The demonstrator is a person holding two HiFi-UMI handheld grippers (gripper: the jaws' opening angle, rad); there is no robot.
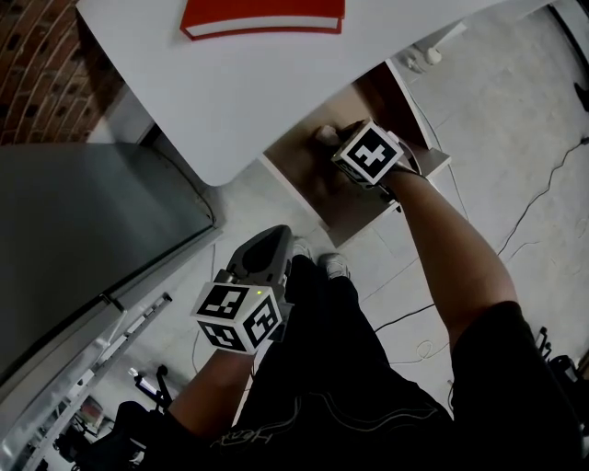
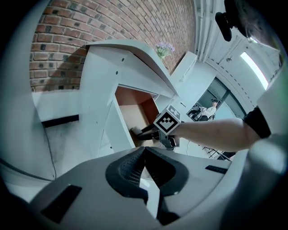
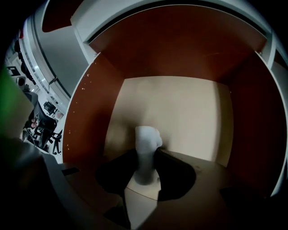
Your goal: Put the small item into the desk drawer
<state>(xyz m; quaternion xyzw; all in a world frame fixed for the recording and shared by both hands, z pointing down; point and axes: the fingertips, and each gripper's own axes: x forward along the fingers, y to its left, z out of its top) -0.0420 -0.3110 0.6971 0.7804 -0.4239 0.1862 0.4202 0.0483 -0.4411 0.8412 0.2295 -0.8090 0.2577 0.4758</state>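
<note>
- The left gripper (image 2: 144, 151) is held low, close to the person's legs (image 1: 340, 368). Its claw is pressed shut, tip to tip, and nothing is held in it.
- Much of the left gripper is hidden behind its own marker cube in the head view.
- The right gripper (image 3: 147, 153) is reached into the open drawer (image 3: 90, 112). Its claw is closed on the small white item (image 3: 146, 138).
- The item is blurred, so its shape is hard to make out. Its lower end is hidden between the jaws, and its top sticks out past them.
- The item is held just above the pale drawer floor. It cannot be told if the two touch.
- The drawer is pulled out from under the near edge of the white desk (image 1: 276, 83), just right of the rounded corner. Its walls are red-brown, and nothing else is seen in it.
- A red book (image 1: 262, 17) is laid on the desk, well back from that corner. It is cut off by the top of the head view.
- A pale floor (image 1: 497, 120) with thin cables (image 1: 543, 193) is seen below the desk.
- A brick wall (image 2: 112, 22) is seen behind the desk.
</note>
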